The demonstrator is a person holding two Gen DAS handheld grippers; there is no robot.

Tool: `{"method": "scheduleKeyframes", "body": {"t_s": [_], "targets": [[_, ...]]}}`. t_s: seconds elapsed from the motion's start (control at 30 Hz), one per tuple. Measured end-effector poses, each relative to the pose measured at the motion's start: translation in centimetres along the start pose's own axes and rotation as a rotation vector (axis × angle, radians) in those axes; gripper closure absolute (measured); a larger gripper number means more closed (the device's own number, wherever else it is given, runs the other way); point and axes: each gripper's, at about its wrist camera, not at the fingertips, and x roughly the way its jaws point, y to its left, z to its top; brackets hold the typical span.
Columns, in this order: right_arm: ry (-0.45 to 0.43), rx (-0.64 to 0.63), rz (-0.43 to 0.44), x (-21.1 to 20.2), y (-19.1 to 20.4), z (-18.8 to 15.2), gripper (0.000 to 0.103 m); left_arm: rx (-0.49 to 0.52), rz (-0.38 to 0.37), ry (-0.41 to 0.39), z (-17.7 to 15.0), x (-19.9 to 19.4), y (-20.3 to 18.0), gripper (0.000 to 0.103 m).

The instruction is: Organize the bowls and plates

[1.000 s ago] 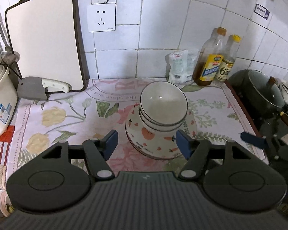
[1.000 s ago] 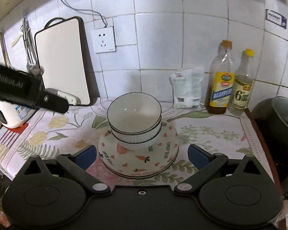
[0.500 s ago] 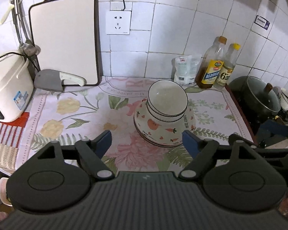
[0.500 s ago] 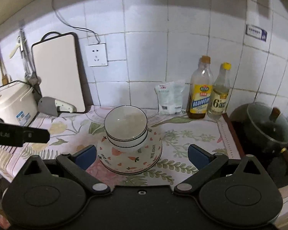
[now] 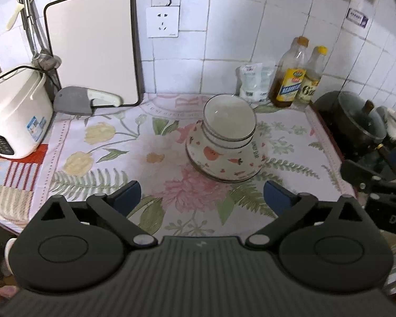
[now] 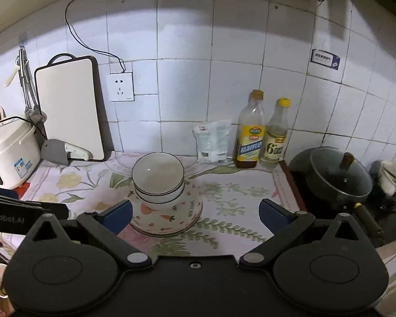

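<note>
Two white bowls with dark rims (image 5: 229, 121) (image 6: 158, 177) sit nested on a small pile of carrot-patterned plates (image 5: 224, 165) (image 6: 171, 220) in the middle of the flowered mat. My left gripper (image 5: 202, 194) hangs above and in front of the pile; its jaws are opening wide and nothing is between them. My right gripper (image 6: 196, 212) is open and empty too, back from the pile and above it. Neither gripper touches the dishes.
A white cutting board (image 5: 92, 45) and a cleaver (image 5: 84, 101) lean at the back left, beside a rice cooker (image 5: 13, 111). Two oil bottles (image 6: 261, 132) and a salt bag (image 6: 211, 142) stand by the wall. A lidded black pot (image 6: 338, 177) sits on the stove at right.
Both grippers have drawn back and risen away from the dish pile, which looks smaller now. The left jaws have spread much wider. The pile has not moved.
</note>
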Motion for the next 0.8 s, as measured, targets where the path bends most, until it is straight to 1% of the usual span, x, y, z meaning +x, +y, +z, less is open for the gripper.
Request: {"method": "scheduleKeyframes", "body": {"t_s": [0.07, 0.23, 0.37, 0.47, 0.63, 0.8], "targets": [[0.017, -0.007, 0.001, 0.1, 0.0, -0.2, 0.0, 0.008, 0.019, 0.007, 0.0, 0.0, -0.1, 0.002], [0.043, -0.015, -0.009, 0.2, 0.0, -0.5, 0.0, 0.006, 0.039, 0.017, -0.1, -0.3, -0.2, 0.002], [0.045, 0.003, -0.008, -0.2, -0.3, -0.2, 0.0, 0.008, 0.052, 0.021, -0.1, -0.7, -0.4, 0.002], [0.025, 0.016, -0.008, -1.1, -0.4, 0.0, 0.0, 0.003, 0.061, 0.031, 0.0, -1.2, -0.3, 0.002], [-0.003, 0.0, 0.011, -2.7, 0.0, 0.3, 0.0, 0.004, 0.073, 0.001, -0.1, -2.8, -0.2, 0.002], [0.011, 0.002, 0.029, -3.6, 0.1, 0.4, 0.0, 0.006, 0.084, -0.034, -0.2, -4.1, -0.1, 0.002]]}}
